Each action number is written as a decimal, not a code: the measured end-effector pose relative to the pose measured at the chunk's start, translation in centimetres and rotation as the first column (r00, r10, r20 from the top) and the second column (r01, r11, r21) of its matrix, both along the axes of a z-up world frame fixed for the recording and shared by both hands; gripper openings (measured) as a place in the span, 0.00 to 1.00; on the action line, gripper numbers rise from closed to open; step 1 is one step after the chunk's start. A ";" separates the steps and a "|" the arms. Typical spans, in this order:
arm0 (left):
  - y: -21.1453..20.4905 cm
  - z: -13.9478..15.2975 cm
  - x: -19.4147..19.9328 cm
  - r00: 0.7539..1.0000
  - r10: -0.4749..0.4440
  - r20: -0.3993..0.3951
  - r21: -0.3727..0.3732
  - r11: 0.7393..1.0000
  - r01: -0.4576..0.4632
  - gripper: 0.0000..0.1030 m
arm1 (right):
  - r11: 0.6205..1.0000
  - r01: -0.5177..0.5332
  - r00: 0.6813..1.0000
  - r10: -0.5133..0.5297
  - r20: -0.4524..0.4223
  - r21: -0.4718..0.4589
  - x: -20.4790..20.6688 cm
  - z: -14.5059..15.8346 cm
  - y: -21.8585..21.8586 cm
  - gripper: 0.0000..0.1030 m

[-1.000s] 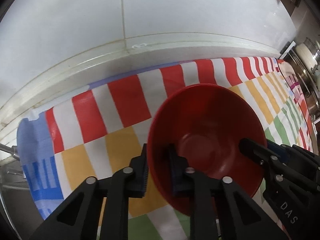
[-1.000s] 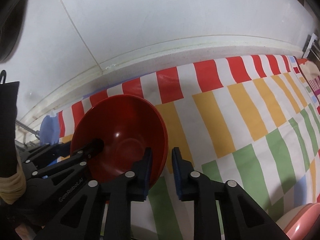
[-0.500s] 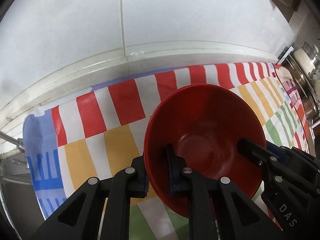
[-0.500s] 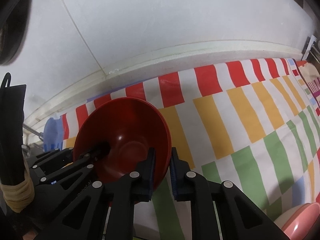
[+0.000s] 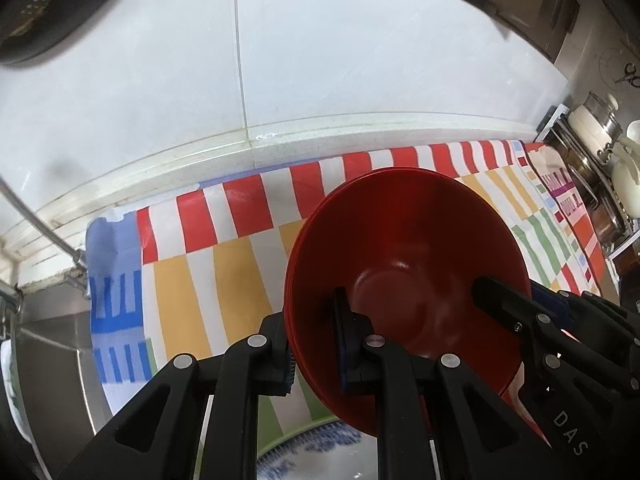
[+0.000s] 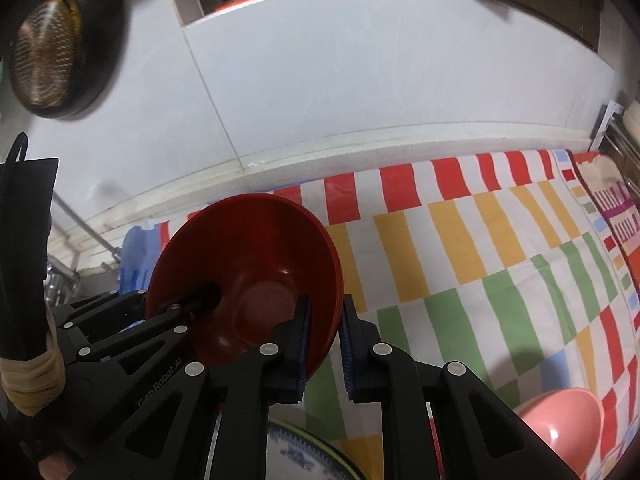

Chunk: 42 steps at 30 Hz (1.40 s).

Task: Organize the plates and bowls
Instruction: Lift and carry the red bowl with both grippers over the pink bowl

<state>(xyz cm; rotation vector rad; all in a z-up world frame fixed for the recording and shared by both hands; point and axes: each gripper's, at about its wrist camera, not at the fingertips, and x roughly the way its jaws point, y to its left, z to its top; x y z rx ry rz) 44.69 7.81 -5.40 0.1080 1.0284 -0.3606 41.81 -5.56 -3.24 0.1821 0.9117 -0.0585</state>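
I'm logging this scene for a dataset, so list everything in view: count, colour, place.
red bowl: one, possibly a nested stack, red, held above the cloth
striped cloth: one, red, yellow, green, white, covering the counter
pink bowl: one, pink, lower right on the cloth
patterned plate: one, white and blue, below the grippers
wall tiles: white, behind the counter
strainer: one, dark, hanging upper left
metal pots: several, far right
left gripper: black, shut on the bowl's left rim
right gripper: black, shut on its right rim

One red bowl (image 5: 404, 264), one pink bowl (image 6: 560, 420), one blue-patterned plate (image 6: 304, 456), and one striped cloth (image 6: 480, 240).
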 end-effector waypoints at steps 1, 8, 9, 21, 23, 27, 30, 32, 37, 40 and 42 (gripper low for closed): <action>0.0 0.4 -0.6 1.000 0.004 0.002 -0.005 1.000 -0.004 0.15 | 1.000 -0.005 1.000 0.005 0.003 -0.002 -0.2 0.2 0.0 0.15; -1.2 2.0 -3.4 0.999 0.028 0.015 -0.023 0.999 -0.028 0.15 | 1.000 -0.024 1.000 0.023 0.021 0.005 -2.9 1.4 -0.9 0.15; -1.4 2.1 -3.7 0.999 0.029 0.016 -0.023 0.999 -0.029 0.15 | 1.000 -0.027 0.999 0.027 0.023 0.006 -3.2 1.6 -1.0 0.15; -5.1 3.8 -8.6 0.999 0.031 0.044 -0.040 0.999 -0.029 0.15 | 0.998 -0.054 0.996 0.056 0.063 -0.018 -8.5 3.7 -3.9 0.15; -6.0 4.0 -9.3 0.999 0.029 0.044 -0.048 0.999 -0.027 0.16 | 0.998 -0.055 0.996 0.056 0.071 -0.021 -9.1 4.0 -4.7 0.15; -7.8 4.2 -10.4 0.999 0.022 0.041 -0.056 0.998 -0.020 0.16 | 0.999 -0.050 0.995 0.051 0.081 -0.019 -10.1 4.4 -6.3 0.15; -9.3 4.0 -11.2 0.999 0.015 0.032 -0.065 0.998 -0.013 0.16 | 0.998 -0.047 0.995 0.049 0.090 -0.033 -11.2 4.7 -7.7 0.15; -10.3 3.9 -11.7 1.000 0.008 0.028 -0.066 0.998 -0.006 0.16 | 0.998 -0.045 0.994 0.048 0.094 -0.039 -11.9 4.8 -8.7 0.15; -12.8 3.1 -13.0 1.000 -0.004 0.004 -0.064 0.998 0.004 0.16 | 0.998 -0.041 0.995 0.045 0.089 -0.048 -13.4 4.6 -11.3 0.15; -14.2 2.5 -13.7 1.000 -0.014 -0.014 -0.059 0.998 0.013 0.16 | 0.998 -0.041 0.996 0.045 0.080 -0.052 -14.1 4.3 -12.6 0.15; -15.0 2.1 -14.2 1.000 -0.016 -0.022 -0.055 0.998 0.015 0.16 | 0.998 -0.039 0.996 0.042 0.075 -0.051 -14.6 4.0 -13.5 0.15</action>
